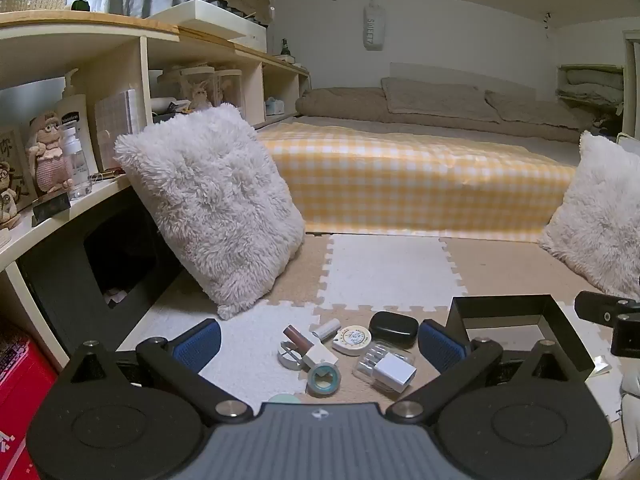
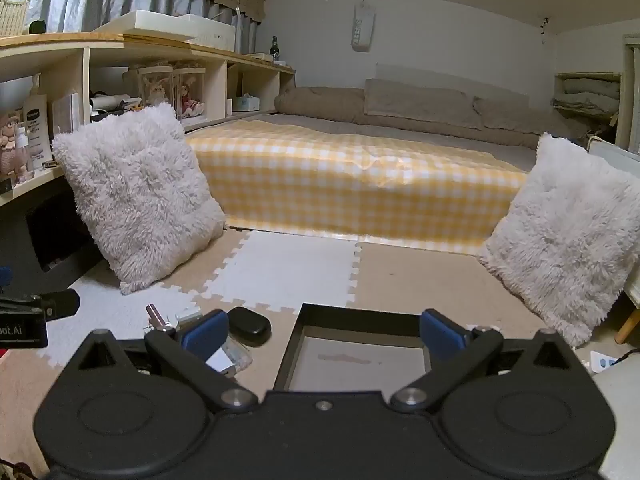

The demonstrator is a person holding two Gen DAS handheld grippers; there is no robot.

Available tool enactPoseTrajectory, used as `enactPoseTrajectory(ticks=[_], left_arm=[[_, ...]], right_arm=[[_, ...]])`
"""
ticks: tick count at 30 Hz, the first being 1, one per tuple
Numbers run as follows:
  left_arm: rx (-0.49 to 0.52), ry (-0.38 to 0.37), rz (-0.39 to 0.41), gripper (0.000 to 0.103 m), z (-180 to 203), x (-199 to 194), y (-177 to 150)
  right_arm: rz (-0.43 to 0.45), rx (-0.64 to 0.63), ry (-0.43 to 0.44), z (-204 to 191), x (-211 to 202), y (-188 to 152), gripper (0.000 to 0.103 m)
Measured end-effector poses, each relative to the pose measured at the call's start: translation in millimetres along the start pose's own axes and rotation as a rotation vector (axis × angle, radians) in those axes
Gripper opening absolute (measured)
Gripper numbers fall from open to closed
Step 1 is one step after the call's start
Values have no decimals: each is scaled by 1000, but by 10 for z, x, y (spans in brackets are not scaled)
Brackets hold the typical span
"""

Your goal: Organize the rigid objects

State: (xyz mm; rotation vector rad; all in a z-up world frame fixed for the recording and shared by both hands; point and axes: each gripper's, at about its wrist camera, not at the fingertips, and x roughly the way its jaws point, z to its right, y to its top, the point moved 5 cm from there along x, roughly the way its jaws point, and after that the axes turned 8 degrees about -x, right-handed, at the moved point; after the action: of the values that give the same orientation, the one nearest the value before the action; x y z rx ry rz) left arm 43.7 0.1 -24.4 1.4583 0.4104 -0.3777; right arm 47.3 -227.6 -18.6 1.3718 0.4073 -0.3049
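Small rigid objects lie in a loose cluster on the foam puzzle-mat floor (image 1: 384,272), just to the left of the black tray (image 1: 504,312), and none is in the tray yet. Left gripper (image 1: 318,340) hangs spread wide and empty right above that cluster; right gripper (image 2: 322,334) is likewise released and holds nothing, poised over the tray's bare pale bottom. Since the pieces touch or nearly touch, I judge the sound course is to take an outer one first, such as the black oval case (image 1: 394,330) nearest the tray, closing across its narrow width so its glossy, rounded shell does not slip. Beside the case sits a flat round white disc (image 1: 352,340); further from the tray are a teal tape ring (image 1: 324,378), a brown-tipped tube (image 1: 298,338) and a short white cylinder (image 1: 326,328), all apt to roll. A white block (image 1: 394,374) rests on a clear plastic box (image 1: 380,360), squarer and easier to pinch. Two shaggy white cushions (image 1: 208,208) stand well beyond the tray.
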Motion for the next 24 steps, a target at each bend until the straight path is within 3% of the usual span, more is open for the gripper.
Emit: enactPoseTrajectory(ticks=[24], left_arm=[[2,2,1,103,0,0,0]], right_arm=[[3,-11,-6,-8,-6,2,103]])
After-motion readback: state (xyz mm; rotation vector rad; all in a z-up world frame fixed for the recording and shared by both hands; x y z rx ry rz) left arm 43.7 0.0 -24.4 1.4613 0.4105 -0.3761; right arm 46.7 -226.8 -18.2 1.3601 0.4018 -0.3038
